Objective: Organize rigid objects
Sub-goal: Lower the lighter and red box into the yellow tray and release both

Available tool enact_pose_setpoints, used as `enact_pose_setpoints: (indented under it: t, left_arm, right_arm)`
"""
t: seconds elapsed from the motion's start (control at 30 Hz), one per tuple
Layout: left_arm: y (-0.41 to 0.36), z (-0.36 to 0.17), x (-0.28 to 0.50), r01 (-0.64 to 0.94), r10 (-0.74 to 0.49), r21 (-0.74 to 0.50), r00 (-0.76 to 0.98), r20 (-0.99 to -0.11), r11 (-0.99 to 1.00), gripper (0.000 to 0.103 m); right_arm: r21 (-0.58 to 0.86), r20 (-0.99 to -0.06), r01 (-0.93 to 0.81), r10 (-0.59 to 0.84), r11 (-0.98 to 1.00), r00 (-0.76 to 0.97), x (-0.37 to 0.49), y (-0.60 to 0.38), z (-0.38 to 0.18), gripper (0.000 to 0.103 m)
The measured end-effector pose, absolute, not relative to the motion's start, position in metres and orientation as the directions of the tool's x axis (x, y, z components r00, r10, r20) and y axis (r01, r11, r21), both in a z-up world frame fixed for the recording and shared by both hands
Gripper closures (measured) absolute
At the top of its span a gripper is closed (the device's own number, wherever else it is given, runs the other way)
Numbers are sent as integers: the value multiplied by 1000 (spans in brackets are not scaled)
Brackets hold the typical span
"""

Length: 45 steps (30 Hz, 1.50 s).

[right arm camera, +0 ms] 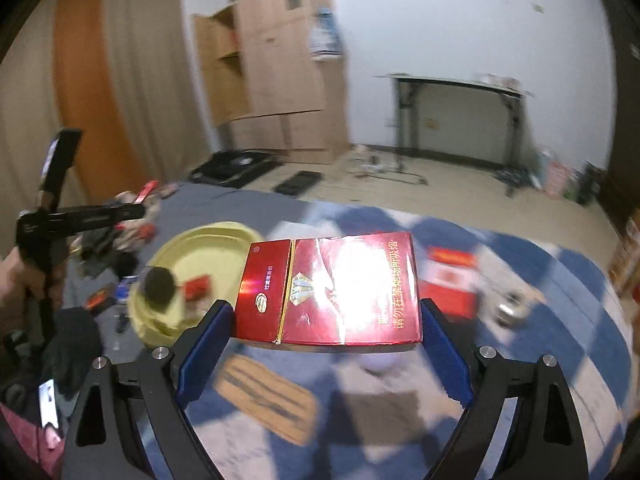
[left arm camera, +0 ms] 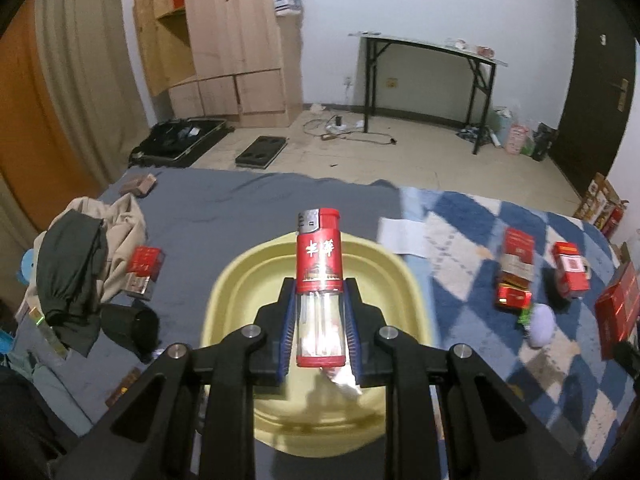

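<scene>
A room with white walls [left arm camera: 440, 4] and a pale tiled floor [left arm camera: 400, 160]. At ten o'clock stands a light wooden wardrobe [left arm camera: 232, 40] with one door open; at one o'clock a black-legged folding table [left arm camera: 428, 76]. A dark door [left arm camera: 592, 88] at three o'clock, orange and beige curtains [left arm camera: 52, 96] at nine.

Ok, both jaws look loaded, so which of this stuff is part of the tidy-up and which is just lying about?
Job:
- lighter in left gripper
- red carton in right gripper
- yellow basin
- loose red packs on the checked blanket

Lying about:
- clothes heap
- black case on the floor
- folding table
- wardrobe
</scene>
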State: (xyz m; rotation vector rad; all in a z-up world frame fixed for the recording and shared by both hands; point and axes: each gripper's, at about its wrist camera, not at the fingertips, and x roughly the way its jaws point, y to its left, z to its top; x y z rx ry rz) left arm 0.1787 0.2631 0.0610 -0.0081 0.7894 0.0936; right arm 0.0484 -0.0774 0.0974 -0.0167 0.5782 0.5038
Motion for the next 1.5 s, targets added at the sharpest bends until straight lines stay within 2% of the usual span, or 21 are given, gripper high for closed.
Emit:
enact_pose_setpoints:
  t: [0.13, 0.3, 0.5, 0.67, 0.8, 1.03, 1.1, 1.17, 1.33, 1.5]
  left_arm:
    - [295, 33, 205, -115, 82, 6, 668, -740, 993, 79]
    - [321, -20, 240, -121, 87, 18, 598, -796, 992, 79]
    - [346, -72, 271, -126, 55, -13, 524, -850, 992, 79]
    - [343, -91, 278, -94, 44, -2, 482, -875, 996, 78]
    - [341, -104, 277, -85, 38, -2, 461, -886, 996, 79]
    - [345, -98, 272, -124, 35, -28, 482, -875, 992, 78]
    - [347, -93, 270, -137, 24, -48, 482, -876, 989, 69]
    - [346, -84, 262, -152, 22, -62, 493, -870, 986, 42]
    - [328, -40, 232, -151, 17, -82, 560, -828, 985, 18]
    - [277, 6, 195, -109, -6, -91, 606, -795, 990, 3]
  right_arm:
    - [96, -562, -540, 493, 837, 665, 79, -18, 90, 11]
    - [78, -631, -629, 527, 773, 569, 119, 57, 53, 11]
    - [1, -702, -705, 503, 709, 504, 151, 113, 6, 11]
    - [-25, -737, -729, 479, 684, 476, 162, 138, -16, 11]
    - [11, -736, -723, 495, 691, 462, 171, 147, -19, 11]
    - [11, -741, -744, 505, 668, 443, 167, 158, -21, 8]
    - [9, -730, -745, 513, 667, 451, 164, 154, -22, 7]
    - [29, -715, -739, 531, 673, 455, 160, 147, -18, 0]
    - [29, -696, -739, 544, 673, 468, 142, 125, 8, 0]
    - [139, -641, -644, 563, 753, 521, 116, 53, 48, 0]
